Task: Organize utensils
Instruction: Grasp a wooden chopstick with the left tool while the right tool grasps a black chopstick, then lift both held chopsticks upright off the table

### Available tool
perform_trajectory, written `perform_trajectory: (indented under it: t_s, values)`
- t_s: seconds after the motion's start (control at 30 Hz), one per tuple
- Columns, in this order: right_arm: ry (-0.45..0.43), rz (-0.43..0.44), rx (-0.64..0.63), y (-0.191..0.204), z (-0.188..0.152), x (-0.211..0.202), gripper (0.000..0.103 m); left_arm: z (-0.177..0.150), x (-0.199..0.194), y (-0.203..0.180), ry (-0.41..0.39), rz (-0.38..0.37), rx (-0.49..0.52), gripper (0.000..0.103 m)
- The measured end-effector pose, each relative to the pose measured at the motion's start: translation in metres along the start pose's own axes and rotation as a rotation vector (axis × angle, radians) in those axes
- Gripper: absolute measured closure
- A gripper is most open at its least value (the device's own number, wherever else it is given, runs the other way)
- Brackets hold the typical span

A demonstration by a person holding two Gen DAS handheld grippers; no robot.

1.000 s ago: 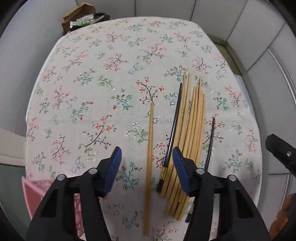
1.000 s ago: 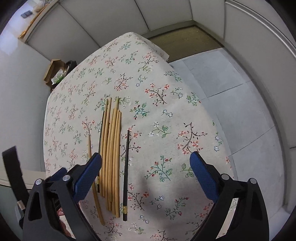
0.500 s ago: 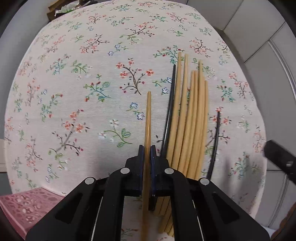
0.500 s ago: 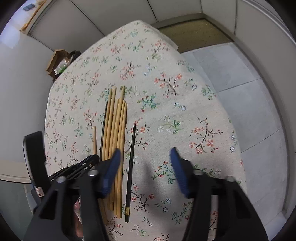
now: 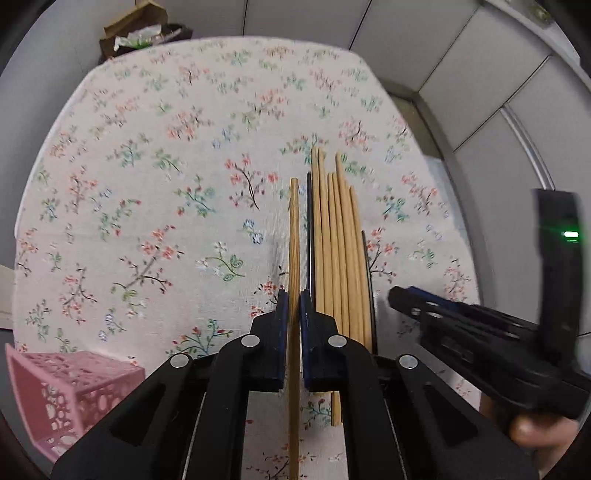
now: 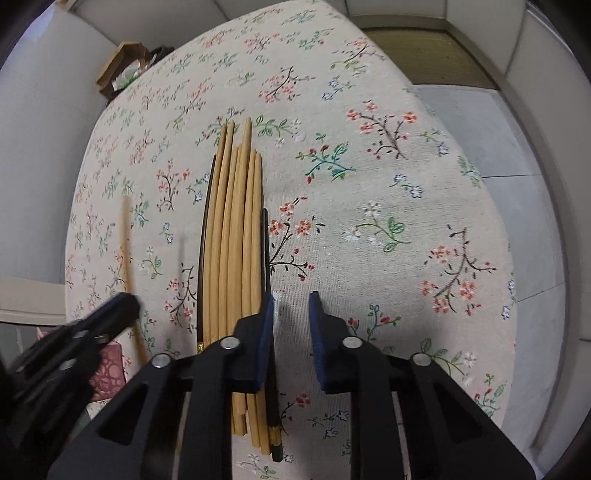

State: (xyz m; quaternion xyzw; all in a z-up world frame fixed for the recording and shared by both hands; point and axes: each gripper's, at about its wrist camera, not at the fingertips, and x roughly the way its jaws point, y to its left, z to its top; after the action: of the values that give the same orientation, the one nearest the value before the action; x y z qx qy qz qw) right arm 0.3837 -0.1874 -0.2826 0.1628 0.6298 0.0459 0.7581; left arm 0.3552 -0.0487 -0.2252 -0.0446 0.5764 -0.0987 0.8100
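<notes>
My left gripper (image 5: 294, 295) is shut on a single wooden chopstick (image 5: 294, 236) and holds it lifted above the floral tablecloth (image 5: 147, 184). Beside it lies a bundle of wooden chopsticks (image 5: 338, 251) with a black chopstick (image 5: 309, 236) on its left and another black one (image 5: 369, 280) on its right. In the right wrist view my right gripper (image 6: 291, 299) is partly open, low over the cloth, its left pad against the right black chopstick (image 6: 265, 251) beside the bundle (image 6: 232, 240). The lifted chopstick (image 6: 127, 251) shows blurred at left.
A pink perforated basket (image 5: 70, 391) stands at the table's near left corner. A cardboard box with clutter (image 5: 136, 29) sits beyond the far edge. The table's right edge (image 6: 517, 258) drops to grey floor.
My left gripper closed on the single wooden chopstick and raised it. My right gripper came down beside the bundle and its jaws narrowed from wide open.
</notes>
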Motion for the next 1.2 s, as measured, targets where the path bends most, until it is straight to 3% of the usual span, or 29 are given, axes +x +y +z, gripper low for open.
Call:
perform_trajectory:
  t_s: [0.17,0.3,0.4,0.43,0.57,0.77,0.87,1.07,1.2]
  values:
    - [0.013,0.018,-0.029,0.012,0.003,0.008,0.092,0.000,-0.036,0.003,-0.095,-0.020,0.028,0.098]
    - [0.023,-0.021,-0.106,0.026,0.001,0.016,0.091,0.004,-0.056,0.009,-0.150,-0.039,0.028,0.098]
    - [0.042,-0.009,-0.097,0.020,0.000,0.011,0.095,0.001,-0.069,0.016,-0.166,-0.075,0.015,0.098]
    - [0.053,-0.021,-0.079,0.014,-0.001,0.009,0.103,0.001,-0.071,0.016,-0.176,-0.079,0.019,0.098]
    - [0.064,-0.004,-0.053,-0.001,-0.004,0.010,0.103,-0.004,-0.088,0.016,-0.224,-0.092,0.041,0.098]
    - [0.038,0.009,-0.091,0.015,-0.005,0.005,0.099,-0.005,-0.093,0.015,-0.233,-0.110,0.056,0.098]
    - [0.017,-0.050,-0.146,0.024,-0.006,0.010,0.097,-0.006,-0.097,0.015,-0.248,-0.107,0.063,0.098]
    - [0.054,-0.030,-0.140,0.016,-0.004,0.010,0.100,-0.007,-0.102,0.018,-0.266,-0.098,0.070,0.098]
    - [0.054,-0.074,-0.169,0.024,-0.008,0.013,0.096,-0.008,-0.102,0.014,-0.275,-0.087,0.087,0.098]
